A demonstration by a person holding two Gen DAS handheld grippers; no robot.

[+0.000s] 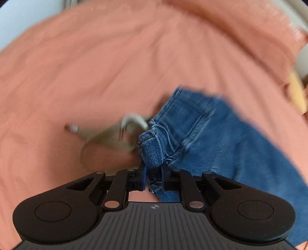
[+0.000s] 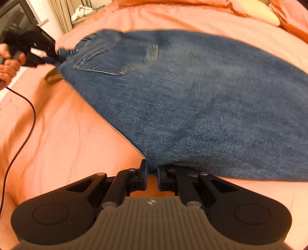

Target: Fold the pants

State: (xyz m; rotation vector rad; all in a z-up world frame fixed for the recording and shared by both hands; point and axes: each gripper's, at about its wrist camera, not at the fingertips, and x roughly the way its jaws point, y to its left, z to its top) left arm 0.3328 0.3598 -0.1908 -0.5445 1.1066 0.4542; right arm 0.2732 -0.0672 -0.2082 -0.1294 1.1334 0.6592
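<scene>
From the left wrist camera, I see my left gripper (image 1: 153, 174) closed tight on the waistband corner of the blue pants (image 1: 221, 134), which lie on the pink sheet (image 1: 96, 67); a khaki belt (image 1: 107, 142) hangs beside it. From the right wrist camera, my right gripper (image 2: 152, 173) is pinched on the near edge of the pants. A hand (image 2: 8, 65) holds the left tool far left.

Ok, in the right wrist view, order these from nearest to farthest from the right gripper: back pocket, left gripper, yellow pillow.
1. Back pocket: on the jeans, up and left of the right gripper.
2. Left gripper: far left, at the waistband.
3. Yellow pillow: top right, beyond the jeans.
</scene>
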